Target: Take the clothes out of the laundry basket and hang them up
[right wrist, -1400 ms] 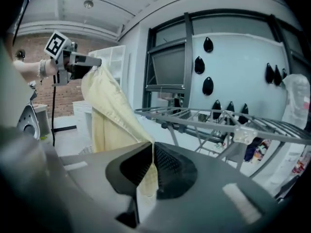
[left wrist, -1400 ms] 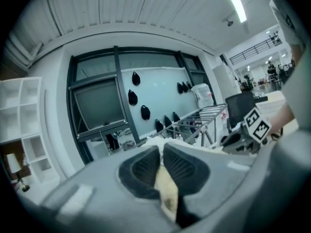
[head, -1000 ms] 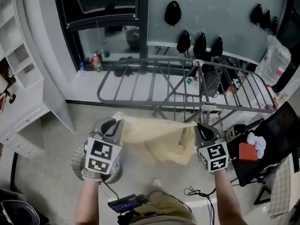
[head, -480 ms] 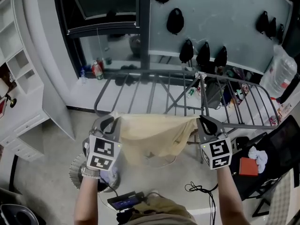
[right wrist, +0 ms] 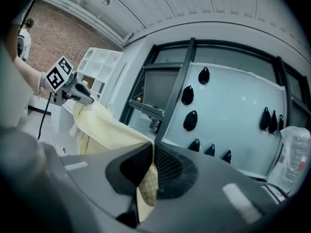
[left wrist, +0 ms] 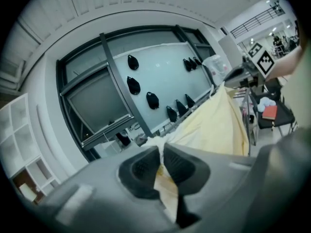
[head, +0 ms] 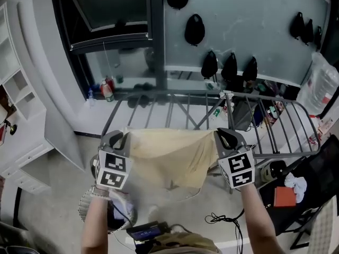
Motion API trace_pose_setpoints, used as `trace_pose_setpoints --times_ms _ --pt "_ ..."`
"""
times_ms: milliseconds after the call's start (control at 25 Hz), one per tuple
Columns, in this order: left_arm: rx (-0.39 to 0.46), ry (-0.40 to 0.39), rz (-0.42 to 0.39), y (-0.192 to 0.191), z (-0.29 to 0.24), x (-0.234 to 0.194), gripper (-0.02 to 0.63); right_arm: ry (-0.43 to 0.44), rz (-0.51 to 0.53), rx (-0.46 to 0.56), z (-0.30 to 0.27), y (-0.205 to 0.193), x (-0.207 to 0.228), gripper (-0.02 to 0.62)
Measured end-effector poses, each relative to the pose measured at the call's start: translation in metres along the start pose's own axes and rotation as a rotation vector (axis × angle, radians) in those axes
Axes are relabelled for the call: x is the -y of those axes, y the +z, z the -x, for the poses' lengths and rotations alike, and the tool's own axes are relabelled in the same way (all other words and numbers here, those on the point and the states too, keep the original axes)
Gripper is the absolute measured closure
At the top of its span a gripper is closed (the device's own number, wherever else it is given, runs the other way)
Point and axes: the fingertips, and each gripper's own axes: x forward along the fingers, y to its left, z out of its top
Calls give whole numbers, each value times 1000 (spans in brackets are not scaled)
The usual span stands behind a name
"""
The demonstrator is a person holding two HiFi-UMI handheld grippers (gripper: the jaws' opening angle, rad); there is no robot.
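While the pale yellow cloth is held spread across the middle of the head view, its top edge runs nearly level from one gripper to the other. Its lower part sags in a loose fold toward the floor.

Left gripper, left of centre: jaws are closed on one top corner of the cloth. In the left gripper view a bunched strip of fabric is seen pinched between the dark pads at lower centre.

Right gripper, right of centre: jaws are likewise clamped on the opposite corner. In the right gripper view a woven yellow edge is seen squeezed between the ribbed pads.

Grey drying rack: stood just behind the cloth, across the middle of the frame, with its bars bare. The cloth's top edge is overlapped with the near rail in the picture; whether contact is made cannot be told.

Laundry basket: partly seen at lower left, under the left forearm, well below the cloth.

White shelves are noted at the left edge.
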Motion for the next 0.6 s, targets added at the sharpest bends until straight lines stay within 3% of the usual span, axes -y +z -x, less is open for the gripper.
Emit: trace_pose_setpoints --times_ms 600 --pt "-55 -155 4 -22 -201 -79 589 -69 -9 -168 -182 -19 52 581"
